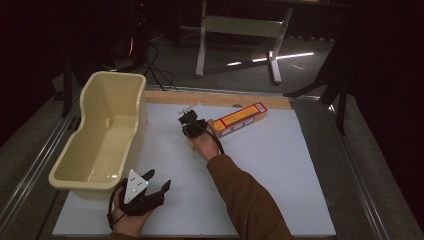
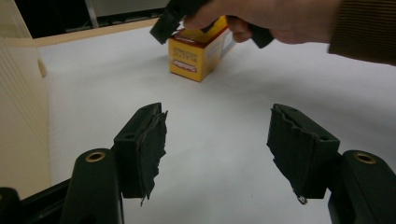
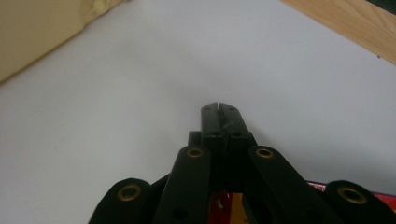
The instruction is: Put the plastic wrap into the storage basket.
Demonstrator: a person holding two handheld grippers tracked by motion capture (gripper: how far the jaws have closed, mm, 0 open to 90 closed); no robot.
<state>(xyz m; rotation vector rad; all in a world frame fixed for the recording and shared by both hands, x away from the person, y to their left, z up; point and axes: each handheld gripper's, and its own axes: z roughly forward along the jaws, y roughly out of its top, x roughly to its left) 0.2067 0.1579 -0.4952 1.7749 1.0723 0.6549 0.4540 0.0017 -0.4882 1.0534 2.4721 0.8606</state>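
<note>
Nearest the camera, the left hand-held gripper [image 1: 159,183] rests low on the white tabletop [image 1: 280,190], jaws spread wide with nothing between them, beside the near corner of the cream tub [image 1: 100,135]. Farther out, the right hand-held gripper [image 1: 188,119] has its jaws pressed together and empty, just left of the yellow and red box [image 1: 239,119]. The right hand [image 2: 261,18] hides the box's top in the left gripper view; its print is too blurred to read.
</note>
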